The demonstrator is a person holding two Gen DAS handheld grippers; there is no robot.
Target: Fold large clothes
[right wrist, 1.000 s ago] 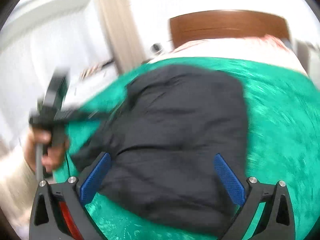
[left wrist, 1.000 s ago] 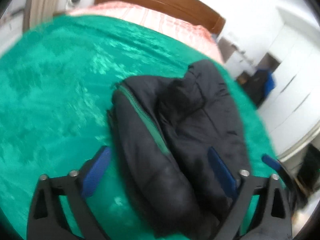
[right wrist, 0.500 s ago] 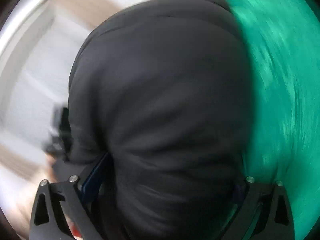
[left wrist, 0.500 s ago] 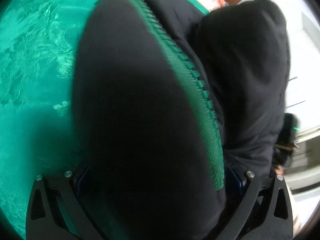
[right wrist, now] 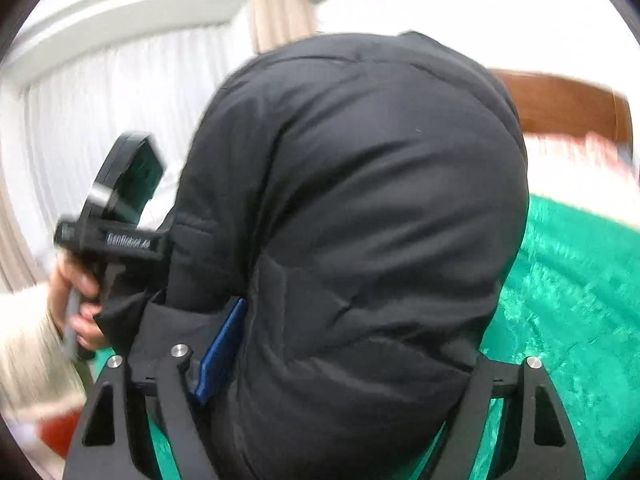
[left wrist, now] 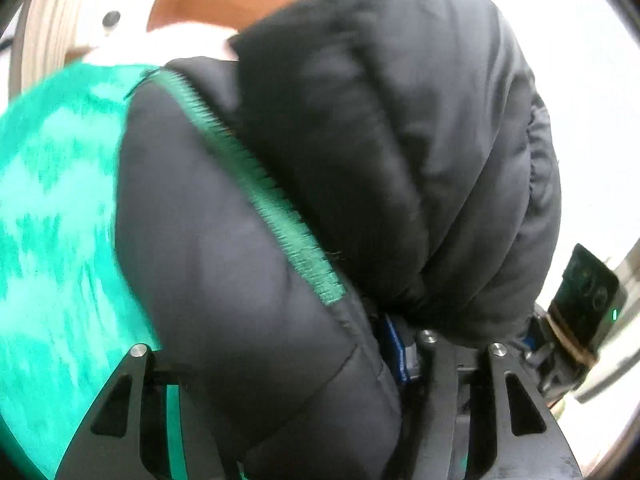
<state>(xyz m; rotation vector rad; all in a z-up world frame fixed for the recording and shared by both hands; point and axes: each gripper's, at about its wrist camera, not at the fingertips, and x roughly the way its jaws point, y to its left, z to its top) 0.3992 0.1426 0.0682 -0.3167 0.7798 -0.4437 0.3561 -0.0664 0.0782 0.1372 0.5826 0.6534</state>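
Note:
A black puffer jacket [left wrist: 360, 168] with a green zipper strip [left wrist: 280, 224] is bunched up and fills most of both views. My left gripper [left wrist: 280, 360] is shut on its lower edge; one blue pad [left wrist: 394, 346] shows beside the cloth, the other is hidden. My right gripper [right wrist: 344, 364] is shut on the jacket's [right wrist: 360, 208] other side, with one blue pad [right wrist: 222, 350] pressed against the fabric. The jacket hangs lifted above the green bedspread [left wrist: 48, 208]. The left gripper and the hand holding it show in the right wrist view [right wrist: 108, 232].
The green bedspread [right wrist: 568, 300] covers the bed. A pink pillow [right wrist: 584, 152] and brown wooden headboard [right wrist: 560, 100] lie at the far end. White curtains [right wrist: 100, 120] hang behind. The right gripper's body [left wrist: 576, 312] shows at the right edge.
Both grippers came down onto the folded jacket, closed on its near edge and raised it off the bed. The views now tilt upward toward the headboard and curtains.

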